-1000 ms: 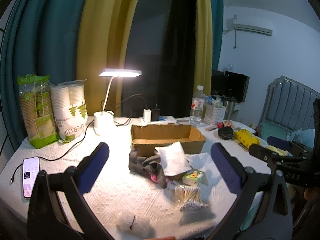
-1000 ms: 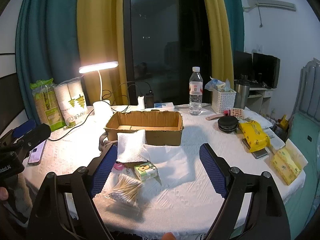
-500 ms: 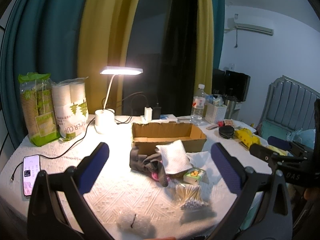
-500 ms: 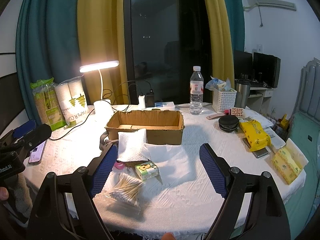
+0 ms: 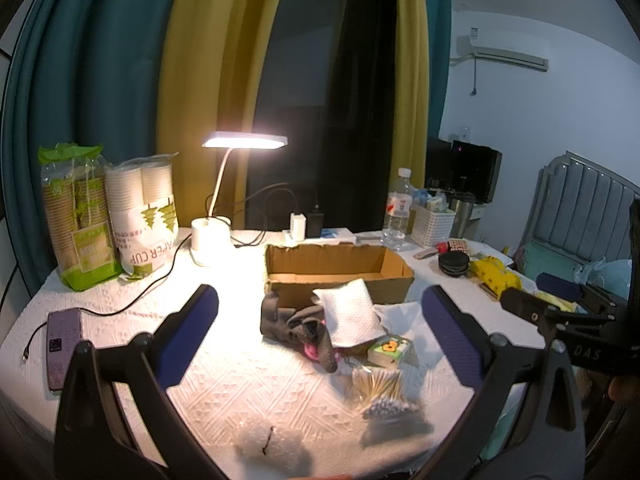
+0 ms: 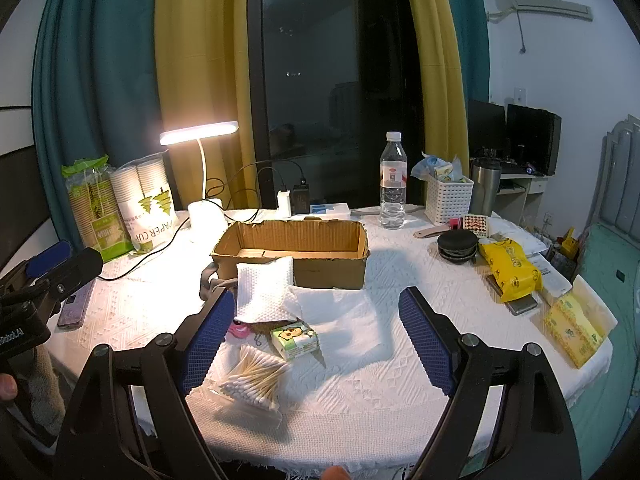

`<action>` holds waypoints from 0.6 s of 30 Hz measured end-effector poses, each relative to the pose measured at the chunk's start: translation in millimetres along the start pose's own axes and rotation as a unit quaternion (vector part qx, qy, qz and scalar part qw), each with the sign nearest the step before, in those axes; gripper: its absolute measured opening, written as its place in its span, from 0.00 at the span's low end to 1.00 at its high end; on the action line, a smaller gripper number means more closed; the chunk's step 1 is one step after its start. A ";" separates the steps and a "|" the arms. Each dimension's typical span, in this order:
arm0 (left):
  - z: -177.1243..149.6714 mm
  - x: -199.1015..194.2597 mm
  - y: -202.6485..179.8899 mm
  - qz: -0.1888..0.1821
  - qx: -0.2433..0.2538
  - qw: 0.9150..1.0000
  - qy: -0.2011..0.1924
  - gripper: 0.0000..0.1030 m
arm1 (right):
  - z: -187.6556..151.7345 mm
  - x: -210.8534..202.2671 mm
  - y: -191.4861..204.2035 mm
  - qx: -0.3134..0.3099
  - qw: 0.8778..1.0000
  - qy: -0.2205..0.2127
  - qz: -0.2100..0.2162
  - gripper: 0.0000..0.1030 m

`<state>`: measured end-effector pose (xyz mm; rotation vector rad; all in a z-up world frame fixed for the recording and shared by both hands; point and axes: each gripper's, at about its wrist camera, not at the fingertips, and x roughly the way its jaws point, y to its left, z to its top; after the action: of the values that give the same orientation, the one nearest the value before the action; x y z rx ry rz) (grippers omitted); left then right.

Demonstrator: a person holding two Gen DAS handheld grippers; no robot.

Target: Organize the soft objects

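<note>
Both held above the near table edge, left gripper (image 5: 320, 320) and right gripper (image 6: 316, 320) spread wide, gripping nothing. White textured pad (image 6: 262, 294) leaning against cardboard box (image 6: 296, 250), ahead between the right gripper's fingers. Grey cloth (image 5: 288, 322) bunched just left of it.

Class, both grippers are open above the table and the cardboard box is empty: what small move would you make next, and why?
Probably lower the right gripper onto the white textured pad. It lies on top of the pile, just in front of the empty cardboard box, and both grippers hold nothing.
</note>
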<state>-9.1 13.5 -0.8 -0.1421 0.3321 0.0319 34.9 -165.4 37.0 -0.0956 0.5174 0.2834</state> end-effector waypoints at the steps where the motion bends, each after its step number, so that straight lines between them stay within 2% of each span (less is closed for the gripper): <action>1: 0.1 0.0 0.0 0.000 0.000 1.000 0.000 0.99 | 0.7 0.3 -0.8 0.000 1.000 0.000 0.000 0.84; 18: 0.6 0.1 0.4 0.000 0.000 1.000 0.000 0.99 | 1.3 -0.7 -0.7 0.001 1.000 0.001 0.001 0.84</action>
<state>-8.9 14.0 -0.3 -0.1429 0.3330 0.0316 35.1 -166.0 38.5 -0.0935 0.5190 0.2842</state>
